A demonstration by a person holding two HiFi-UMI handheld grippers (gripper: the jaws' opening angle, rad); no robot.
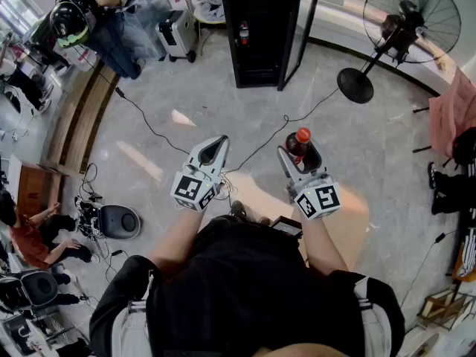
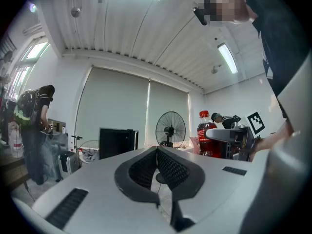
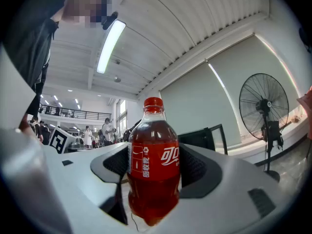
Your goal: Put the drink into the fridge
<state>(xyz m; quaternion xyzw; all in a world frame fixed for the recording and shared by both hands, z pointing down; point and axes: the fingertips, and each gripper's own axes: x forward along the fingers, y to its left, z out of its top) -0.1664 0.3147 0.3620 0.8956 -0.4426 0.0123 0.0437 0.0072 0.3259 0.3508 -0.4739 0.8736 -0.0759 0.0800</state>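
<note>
The drink is a cola bottle [image 1: 300, 141] with a red cap and red label. It stands upright between the jaws of my right gripper [image 1: 303, 157], which is shut on its body. In the right gripper view the bottle [image 3: 153, 165] fills the gap between the dark pads [image 3: 201, 172]. My left gripper [image 1: 214, 149] hangs beside it at the same height, shut and holding nothing; its pads [image 2: 146, 168] meet at the tip. The black fridge [image 1: 256, 32] stands ahead across the floor with its door [image 1: 301, 28] swung open. It also shows as the dark fridge [image 2: 117, 141] in the left gripper view.
A standing fan [image 1: 401, 28] is to the right of the fridge. A black cable [image 1: 149, 125] runs across the grey floor between me and the fridge. People and gear [image 1: 97, 21] crowd the far left. A round black device [image 1: 119, 220] lies at my left.
</note>
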